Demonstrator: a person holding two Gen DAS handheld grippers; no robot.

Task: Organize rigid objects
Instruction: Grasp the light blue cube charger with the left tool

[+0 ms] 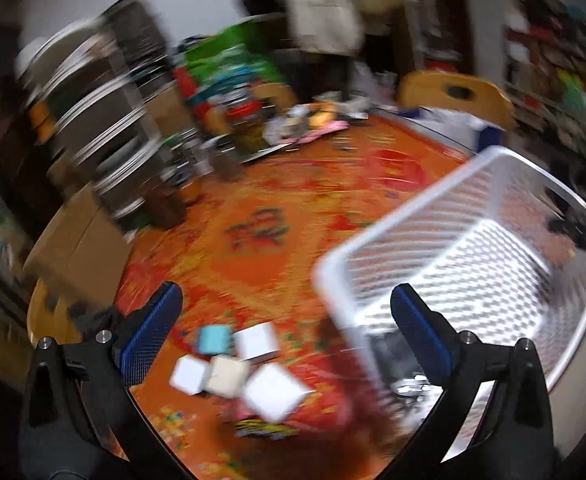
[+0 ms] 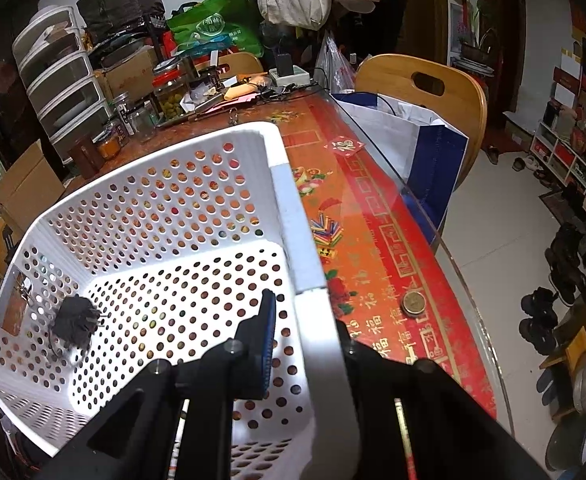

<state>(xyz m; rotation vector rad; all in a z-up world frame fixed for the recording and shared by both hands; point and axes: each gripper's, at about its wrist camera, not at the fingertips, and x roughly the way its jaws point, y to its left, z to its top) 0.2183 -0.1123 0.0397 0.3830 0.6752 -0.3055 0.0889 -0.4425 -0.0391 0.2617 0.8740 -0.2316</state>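
Observation:
A white perforated basket (image 2: 293,216) is tilted above the orange table, and my right gripper (image 2: 305,312) is shut on its right wall. A black plug-like object (image 2: 75,322) lies inside the basket. In the left wrist view the basket (image 1: 377,236) sits at the right, blurred. My left gripper (image 1: 285,304) is open and empty above a cluster of small cubes: a teal one (image 1: 215,339), white ones (image 1: 257,340) (image 1: 275,392) (image 1: 187,374) and a cream one (image 1: 227,374). The cubes lie on the table left of the basket.
Jars, papers and a green bag (image 2: 213,28) crowd the table's far end. Plastic drawers (image 2: 59,76) and cardboard boxes stand at the left. A wooden chair (image 2: 425,84) with a white and blue bag is at the right edge. A coin-like disc (image 2: 413,303) lies on the table.

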